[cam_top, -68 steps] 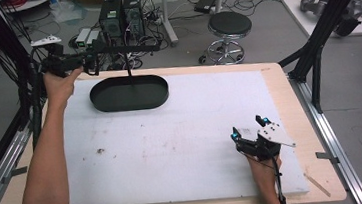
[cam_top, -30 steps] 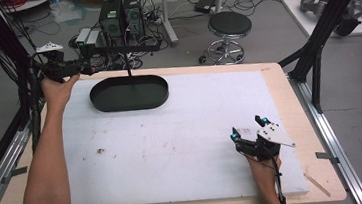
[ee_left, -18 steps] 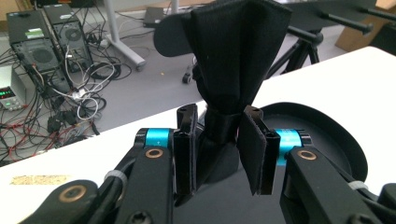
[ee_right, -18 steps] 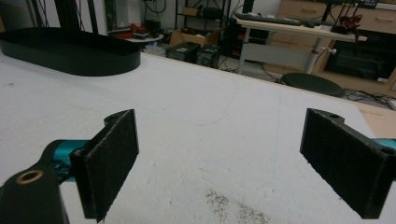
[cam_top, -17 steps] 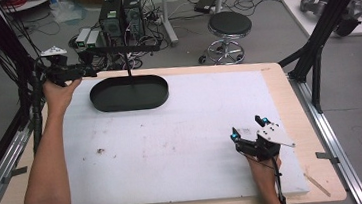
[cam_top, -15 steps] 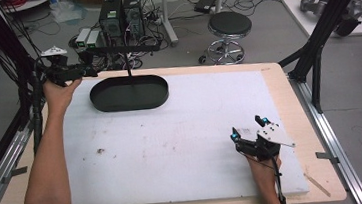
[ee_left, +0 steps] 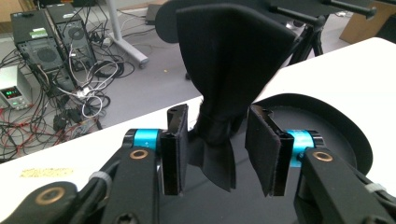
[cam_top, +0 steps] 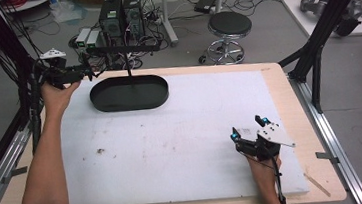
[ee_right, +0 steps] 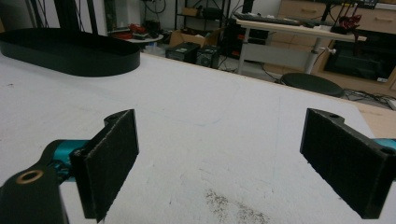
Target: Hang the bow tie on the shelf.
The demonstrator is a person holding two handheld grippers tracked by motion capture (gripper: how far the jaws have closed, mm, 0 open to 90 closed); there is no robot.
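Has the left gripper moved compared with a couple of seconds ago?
Yes. The left gripper has drawn back slightly toward the table's left edge, away from the black oval tray.

I count one black oval tray (cam_top: 129, 94) on my worktop (cam_top: 183, 142), one black cloth (ee_left: 231, 60), my two grippers, left (cam_top: 85, 71) and right (cam_top: 248, 129), one stool (cam_top: 229, 25), two computer towers (cam_top: 121, 13).

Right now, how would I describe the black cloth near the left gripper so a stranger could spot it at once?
Start at the white foam board covering the table, then go to the black oval tray at its far left end. In the left gripper view, the black cloth hangs between the left gripper's open jaws above that tray: the one soft, draped thing among rigid parts.
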